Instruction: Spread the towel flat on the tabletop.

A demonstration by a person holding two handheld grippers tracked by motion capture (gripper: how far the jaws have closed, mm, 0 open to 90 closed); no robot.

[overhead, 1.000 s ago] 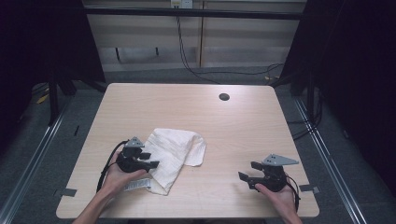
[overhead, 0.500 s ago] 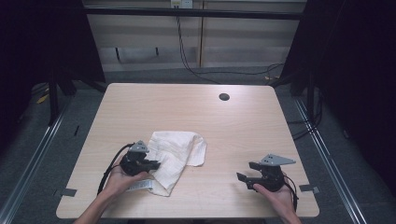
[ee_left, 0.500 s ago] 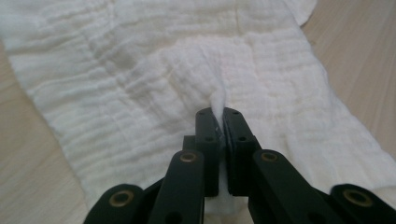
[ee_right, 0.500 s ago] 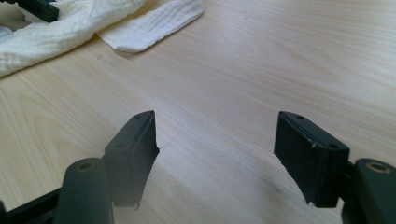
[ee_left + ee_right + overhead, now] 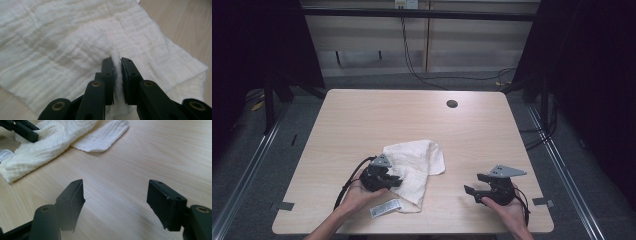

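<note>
A white cloth point(image 5: 417, 162) lies rumpled on the wooden table point(image 5: 412, 120), left of centre. My left gripper point(image 5: 396, 181) rests on the cloth's left part. In the left gripper view its jaws point(image 5: 117, 63) have just closed and then eased slightly, and they pinch a raised ridge of the cloth point(image 5: 62, 47) between the pads. My right gripper point(image 5: 475, 183) sits near the front right of the table, open over bare wood point(image 5: 115, 197), apart from the cloth point(image 5: 57, 137). The left gripper point(image 5: 26, 131) appears at the top left of the right gripper view.
A small white printed label point(image 5: 385, 207) lies at the cloth's front corner, near the table's front edge. A dark round hole point(image 5: 452, 104) sits toward the table's far side. Cables hang beyond the far edge.
My left gripper has slid to the right onto the cloth and its jaws have gone from wide to closed on a fold. The right gripper has stayed put.
</note>
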